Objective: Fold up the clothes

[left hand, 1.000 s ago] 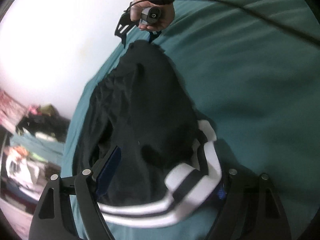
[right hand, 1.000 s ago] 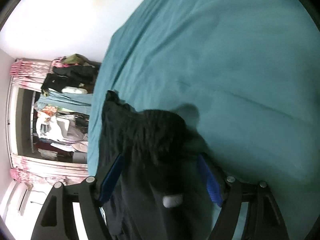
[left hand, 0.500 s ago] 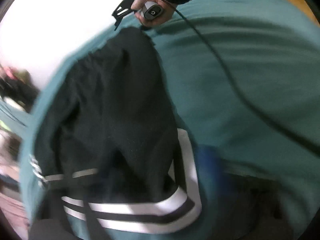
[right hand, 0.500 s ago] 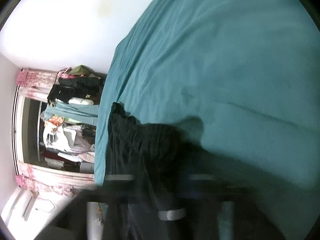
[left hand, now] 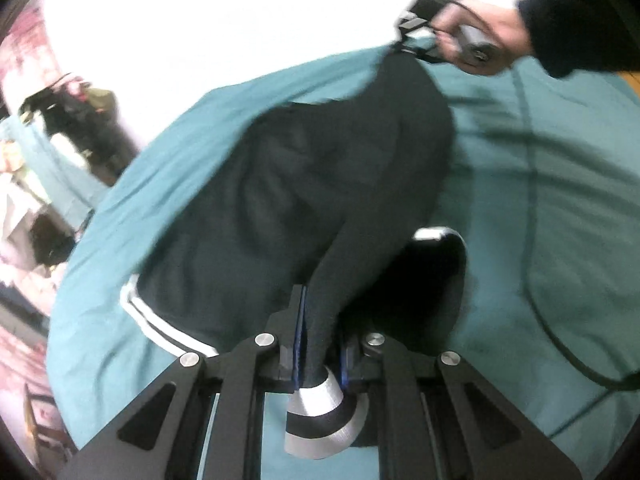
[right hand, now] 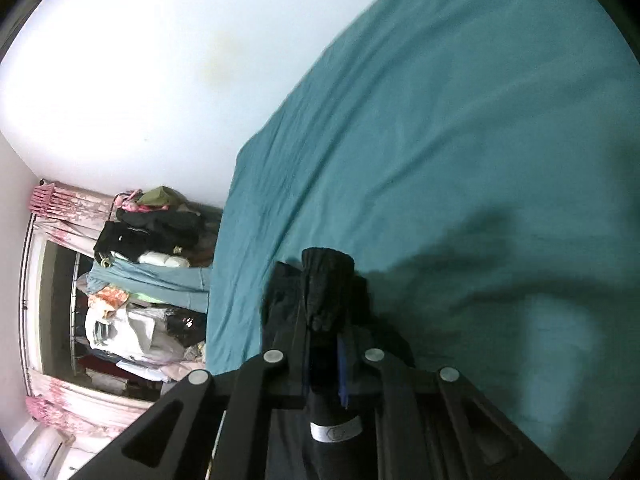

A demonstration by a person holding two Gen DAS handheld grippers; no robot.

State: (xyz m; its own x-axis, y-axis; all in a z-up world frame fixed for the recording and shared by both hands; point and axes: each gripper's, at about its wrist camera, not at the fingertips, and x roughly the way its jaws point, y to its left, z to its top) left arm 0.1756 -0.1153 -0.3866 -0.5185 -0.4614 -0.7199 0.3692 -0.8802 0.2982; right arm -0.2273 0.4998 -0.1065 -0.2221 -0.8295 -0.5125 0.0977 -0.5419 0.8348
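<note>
Having just closed, both hand-held grippers, left [left hand: 320, 344] and right [right hand: 326, 356], now clamp the black garment [left hand: 320, 184], lifted off the bed [left hand: 560, 200].

The left wrist view looks down along its jaws, close over the black garment [left hand: 340, 184] on the teal bed [left hand: 560, 200], facing the other hand [left hand: 476, 46] at 1 o'clock. The right wrist view looks across the same bed [right hand: 460, 140] toward a cluttered closet [right hand: 132, 300] at 9 o'clock. Both share bed, garment and closet.

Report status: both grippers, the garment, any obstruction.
Left gripper shut on black garment at striped hem. Right gripper shut on its far end. Cable lies across teal bed.
</note>
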